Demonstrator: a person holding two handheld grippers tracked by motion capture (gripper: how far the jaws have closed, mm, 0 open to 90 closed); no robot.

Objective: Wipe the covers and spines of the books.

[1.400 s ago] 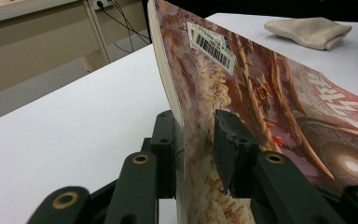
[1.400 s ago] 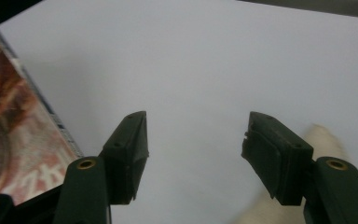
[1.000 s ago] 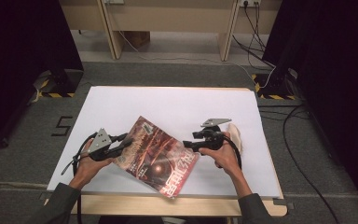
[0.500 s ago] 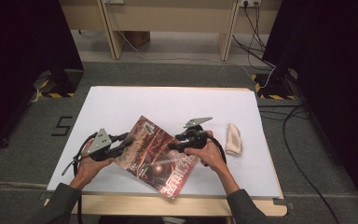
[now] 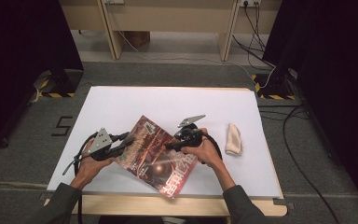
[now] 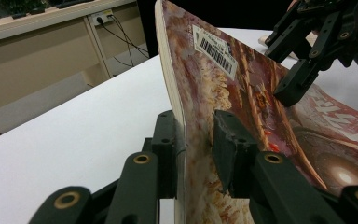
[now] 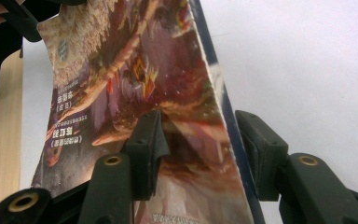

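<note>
A magazine (image 5: pixel 161 161) with a red-brown cover is tilted up off the white table (image 5: pixel 168 102) near its front edge. My left gripper (image 5: pixel 126 142) is shut on the magazine's left edge; in the left gripper view both jaws (image 6: pixel 196 135) clamp the cover (image 6: pixel 242 93). My right gripper (image 5: pixel 170 145) reaches in from the right and straddles the opposite edge. Its jaws have just been closing. In the right gripper view (image 7: pixel 198 135) one pad lies against the cover (image 7: pixel 144 70), while the other stands a little off the edge.
A rolled beige cloth (image 5: pixel 233 139) lies on the table right of my right hand. The table's wooden front edge (image 5: pixel 135 205) runs just below the magazine. Cables and desk legs sit on the floor beyond the table.
My right gripper has moved left, away from the beige cloth, onto the magazine's right edge, and its jaws have narrowed. The left gripper and the magazine have kept still.
</note>
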